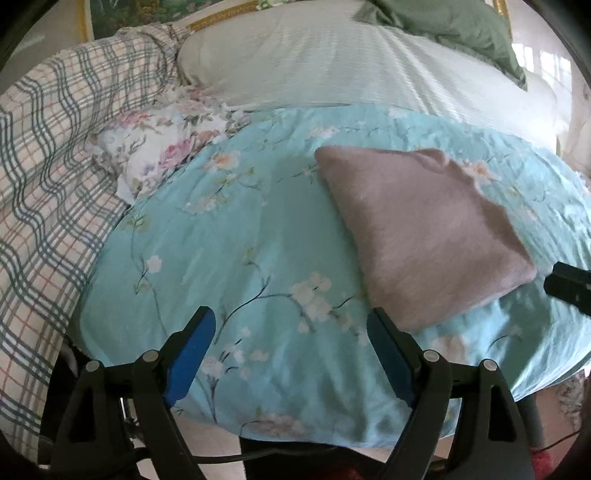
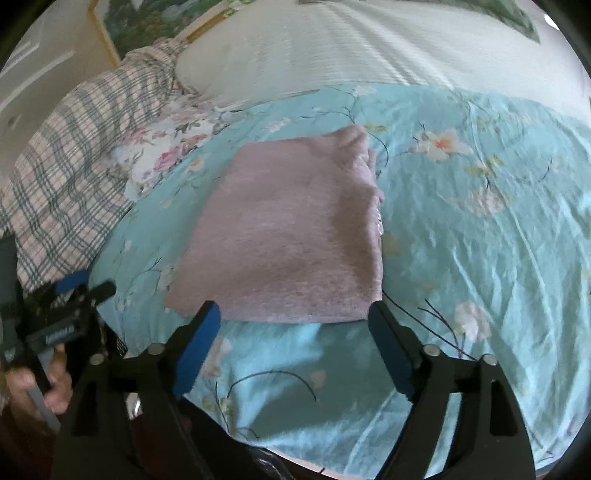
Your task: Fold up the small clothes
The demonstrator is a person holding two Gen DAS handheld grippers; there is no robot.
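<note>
A folded mauve fuzzy cloth (image 1: 424, 229) lies flat on the turquoise floral bedspread (image 1: 240, 258). It also shows in the right wrist view (image 2: 288, 236), folded into a rectangle with stacked edges on its right side. My left gripper (image 1: 291, 325) is open and empty, above the bedspread just left of the cloth's near corner. My right gripper (image 2: 295, 321) is open and empty, hovering at the cloth's near edge. The right gripper's tip (image 1: 569, 284) shows at the right edge of the left wrist view. The left gripper (image 2: 66, 306) shows at the left of the right wrist view.
A plaid blanket (image 1: 51, 177) lies bunched on the left. A white floral cloth (image 1: 166, 147) sits beside it. A white ribbed pillow (image 1: 332, 59) and a green cloth (image 1: 454, 26) lie behind. The bed's front edge (image 1: 295, 439) is close below the grippers.
</note>
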